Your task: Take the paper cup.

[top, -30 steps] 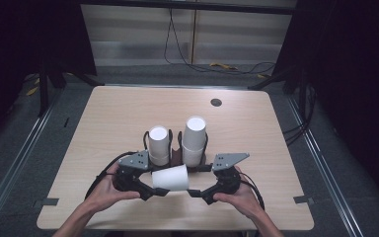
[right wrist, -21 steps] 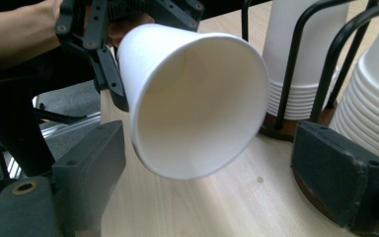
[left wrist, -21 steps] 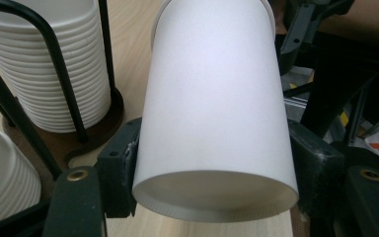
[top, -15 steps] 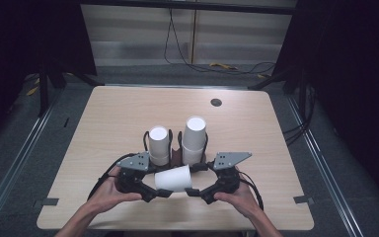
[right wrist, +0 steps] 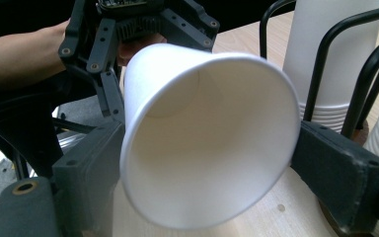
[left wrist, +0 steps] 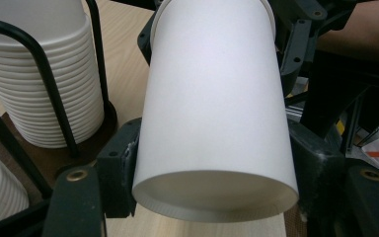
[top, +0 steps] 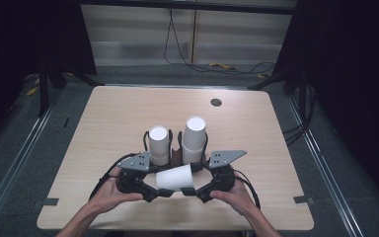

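A white paper cup (top: pixel 174 177) lies on its side near the table's front edge, held between both grippers. My left gripper (top: pixel 159 190) comes in from the left, its jaws closed on the cup's base end (left wrist: pixel 217 113). My right gripper (top: pixel 193 188) comes in from the right and clamps the cup's open mouth (right wrist: pixel 207 138), which looks slightly squeezed into an oval. In the left gripper view the cup sits between my left gripper's (left wrist: pixel 214 168) jaws. In the right gripper view, the cup's hollow inside faces my right gripper (right wrist: pixel 212 168).
Just behind the cup, a black wire rack (top: pixel 176 153) on a brown base holds two stacks of white cups, a shorter one (top: pixel 158 144) and a taller one (top: pixel 194 138). The wooden table (top: pixel 256 128) has a dark round grommet (top: pixel 216 102) at the back.
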`<state>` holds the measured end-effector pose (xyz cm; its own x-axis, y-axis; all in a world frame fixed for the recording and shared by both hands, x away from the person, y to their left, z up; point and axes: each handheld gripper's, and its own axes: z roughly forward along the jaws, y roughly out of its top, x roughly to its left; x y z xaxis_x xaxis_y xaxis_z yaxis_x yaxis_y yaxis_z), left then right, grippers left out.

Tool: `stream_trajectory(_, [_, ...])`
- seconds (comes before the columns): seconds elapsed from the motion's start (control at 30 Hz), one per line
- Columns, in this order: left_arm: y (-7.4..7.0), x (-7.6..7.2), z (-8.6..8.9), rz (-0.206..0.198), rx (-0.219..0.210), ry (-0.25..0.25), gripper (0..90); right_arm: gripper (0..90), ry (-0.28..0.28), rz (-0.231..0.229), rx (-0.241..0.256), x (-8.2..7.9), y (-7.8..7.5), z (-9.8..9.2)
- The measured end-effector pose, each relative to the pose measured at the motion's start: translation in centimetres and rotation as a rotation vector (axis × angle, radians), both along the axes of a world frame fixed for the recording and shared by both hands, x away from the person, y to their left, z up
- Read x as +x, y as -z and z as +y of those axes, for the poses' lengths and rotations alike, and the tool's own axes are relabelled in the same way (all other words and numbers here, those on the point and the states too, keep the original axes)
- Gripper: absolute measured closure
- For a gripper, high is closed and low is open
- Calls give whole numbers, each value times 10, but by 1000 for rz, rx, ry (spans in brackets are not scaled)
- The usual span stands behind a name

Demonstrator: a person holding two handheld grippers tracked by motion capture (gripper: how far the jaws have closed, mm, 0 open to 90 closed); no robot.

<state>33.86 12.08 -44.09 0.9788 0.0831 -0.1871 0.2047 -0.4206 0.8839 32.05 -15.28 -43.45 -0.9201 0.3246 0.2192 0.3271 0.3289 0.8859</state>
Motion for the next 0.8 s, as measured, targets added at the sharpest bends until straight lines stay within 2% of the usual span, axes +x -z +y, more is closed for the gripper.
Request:
stream_trajectory(0.47, [0, 0, -1, 12, -9, 7, 330, 165, -31, 34, 21, 3, 3, 1])
stream_trajectory(0.53, [0, 0, -1, 10, -7, 8, 330, 175, -33, 31, 34, 3, 2, 0])
stream_trajectory(0.67, [1, 1, 0, 28, -19, 11, 324, 183, -21, -8, 35, 0, 0, 1])
stream_trajectory(0.7, [1, 2, 0, 40, -17, 12, 324, 185, -20, -13, 38, 0, 0, 1])
stream_trajectory(0.8, [2, 2, 0, 34, -7, 14, 316, 189, -21, -12, 39, 0, 0, 1])
